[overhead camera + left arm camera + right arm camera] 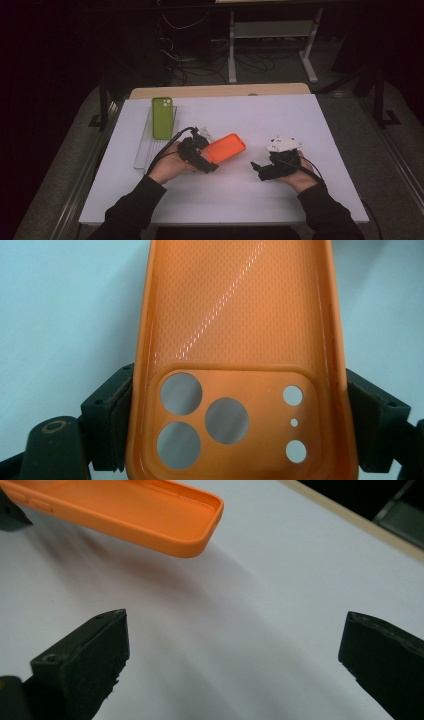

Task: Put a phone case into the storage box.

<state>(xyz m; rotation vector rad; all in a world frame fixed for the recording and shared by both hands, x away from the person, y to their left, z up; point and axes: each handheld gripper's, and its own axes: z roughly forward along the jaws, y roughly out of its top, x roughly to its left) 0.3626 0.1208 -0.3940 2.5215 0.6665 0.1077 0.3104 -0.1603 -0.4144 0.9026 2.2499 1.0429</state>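
The white tabletop point(240, 195) lay bare toward six o'clock. My left gripper point(207, 161) had its fingers point(107, 425) clamped on the orange phone case point(226, 148), raised off it at centre. My right gripper point(259, 169), at three o'clock, kept its fingers point(87, 667) wide, holding nothing.

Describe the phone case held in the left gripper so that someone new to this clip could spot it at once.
On the white table, look just left of centre, where the left gripper clamps the orange phone case by its long sides at the camera-cutout end. It is held hollow side up, while the green phone case leans on a clear rack further back.
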